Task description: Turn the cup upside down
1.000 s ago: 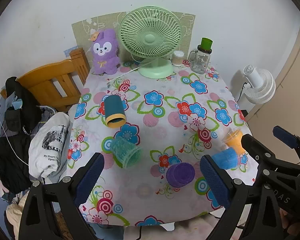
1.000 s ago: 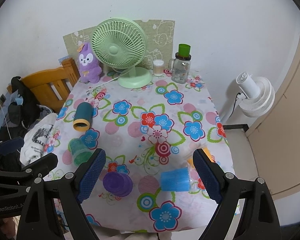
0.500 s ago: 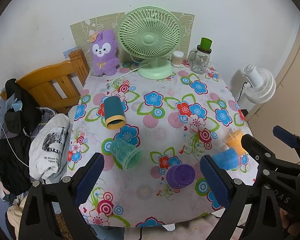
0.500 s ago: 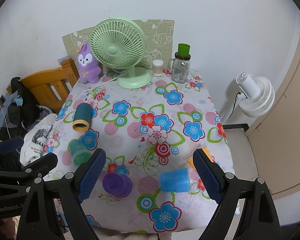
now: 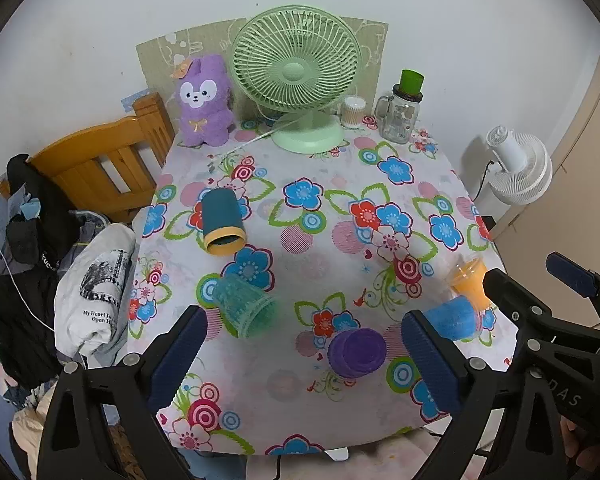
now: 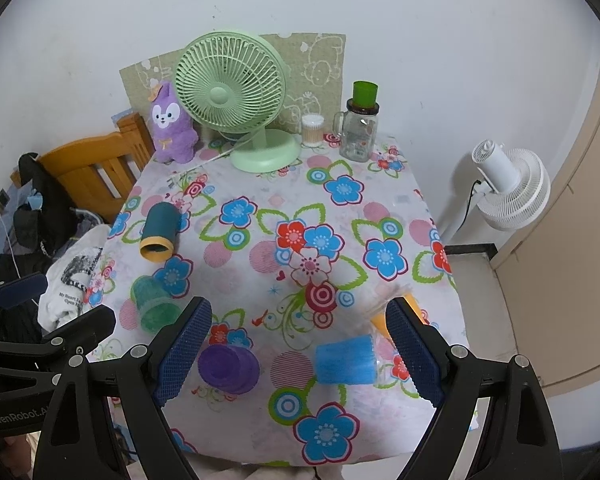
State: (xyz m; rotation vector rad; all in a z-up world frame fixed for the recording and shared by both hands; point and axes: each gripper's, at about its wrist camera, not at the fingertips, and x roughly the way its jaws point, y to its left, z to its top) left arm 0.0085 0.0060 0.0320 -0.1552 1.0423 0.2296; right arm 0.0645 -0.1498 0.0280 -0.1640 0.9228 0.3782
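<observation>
Several cups lie on their sides on the floral tablecloth [image 5: 320, 208]: a dark teal cup with a yellow rim [image 5: 221, 222] [image 6: 158, 232], a clear green cup [image 5: 244, 306] [image 6: 153, 304], a purple cup [image 5: 356, 352] [image 6: 228, 364], a blue cup [image 5: 452, 316] [image 6: 344, 360] and an orange cup [image 5: 470, 280] [image 6: 380, 318]. My left gripper [image 5: 304, 364] is open and empty above the table's near edge. My right gripper [image 6: 298, 354] is open and empty, with the purple and blue cups showing between its fingers.
A green desk fan [image 5: 298, 76], a purple plush toy [image 5: 202, 100], a cotton swab jar [image 5: 352, 112] and a glass jar with a green lid [image 5: 402, 114] stand at the back. A wooden chair [image 5: 100, 168] with clothes is left; a white fan [image 5: 516, 168] stands right.
Both grippers have drifted slightly; the views shift a little. The cups have not moved and both grippers stay open.
</observation>
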